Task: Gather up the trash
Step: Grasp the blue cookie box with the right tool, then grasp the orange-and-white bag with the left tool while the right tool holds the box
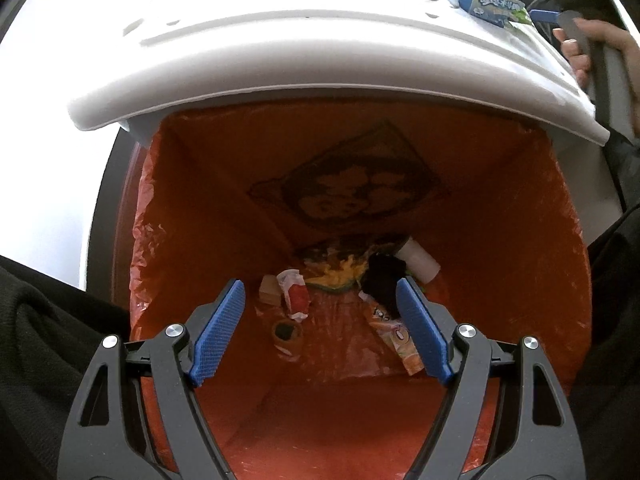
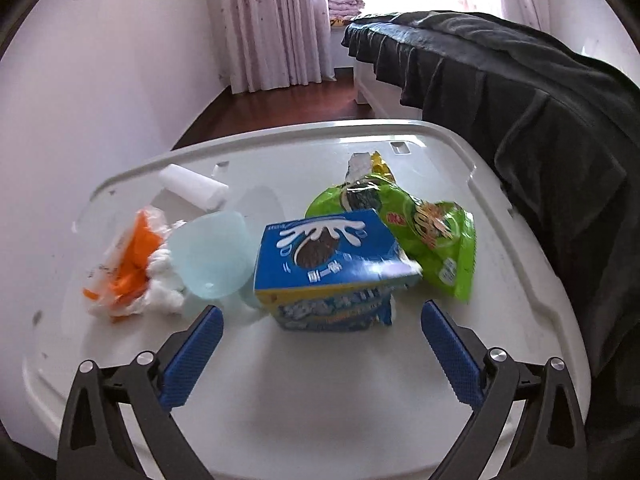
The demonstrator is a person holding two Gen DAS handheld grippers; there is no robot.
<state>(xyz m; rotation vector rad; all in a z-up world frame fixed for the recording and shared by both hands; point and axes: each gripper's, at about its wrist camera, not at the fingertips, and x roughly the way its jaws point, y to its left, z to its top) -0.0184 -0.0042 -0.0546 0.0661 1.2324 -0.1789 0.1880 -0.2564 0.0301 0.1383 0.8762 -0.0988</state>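
My left gripper (image 1: 320,304) hangs open above a bin lined with an orange bag (image 1: 500,240), nothing between its blue pads. Trash lies at the bin's bottom: a white cup (image 1: 420,263), a black piece (image 1: 382,280), crumpled wrappers (image 1: 294,290) and an orange packet (image 1: 400,340). In the right wrist view my right gripper (image 2: 322,316) stands wide open over a white table (image 2: 320,400), just short of a blue cookie box (image 2: 328,268). Behind the box lies a green snack bag (image 2: 432,236). A pale blue cup (image 2: 210,258), an orange-and-white wrapper (image 2: 128,268) and a white roll (image 2: 194,191) lie to the left.
The white table's edge (image 1: 280,68) overhangs the bin's far side. A hand (image 1: 580,52) holds the other gripper's handle at the upper right of the left wrist view. A bed with a dark cover (image 2: 520,92) stands right of the table; a white wall (image 2: 100,100) stands left.
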